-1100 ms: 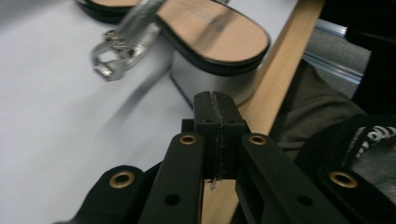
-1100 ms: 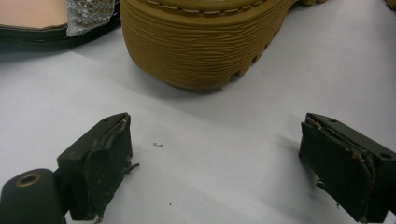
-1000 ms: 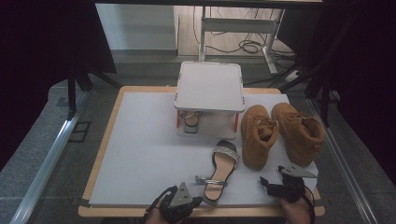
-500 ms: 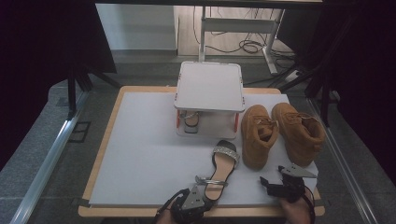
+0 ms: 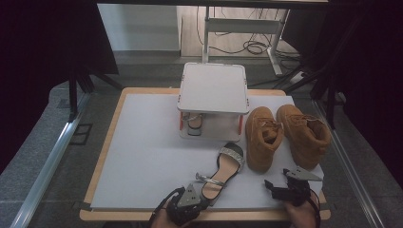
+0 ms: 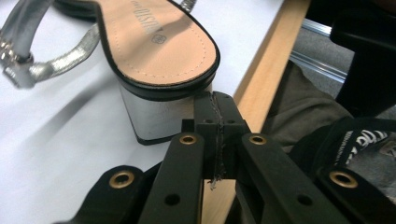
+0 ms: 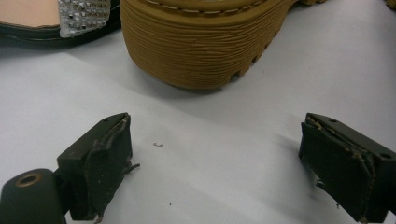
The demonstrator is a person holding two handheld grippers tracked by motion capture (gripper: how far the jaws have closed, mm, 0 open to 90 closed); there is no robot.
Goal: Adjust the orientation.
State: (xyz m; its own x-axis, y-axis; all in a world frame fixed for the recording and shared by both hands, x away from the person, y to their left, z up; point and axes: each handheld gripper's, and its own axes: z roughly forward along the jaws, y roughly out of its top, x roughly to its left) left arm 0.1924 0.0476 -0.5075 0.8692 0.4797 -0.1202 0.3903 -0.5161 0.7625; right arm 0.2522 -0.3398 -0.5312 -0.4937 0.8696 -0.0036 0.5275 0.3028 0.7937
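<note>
Left gripper (image 6: pixel 215 123), jaws closed empty, seemingly touches sandal (image 6: pixel 159 51) heel; right gripper (image 7: pixel 215 163) gapes before boot (image 7: pixel 201 42).

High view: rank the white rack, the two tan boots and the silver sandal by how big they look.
1. White rack.
2. The two tan boots: left boot and right boot look about alike, so no ranking between them.
3. Silver sandal, slimmest.

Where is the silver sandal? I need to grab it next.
High view: the silver sandal lies front-centre on the white mat, left of the tan boots, its heel by the left gripper.
</note>
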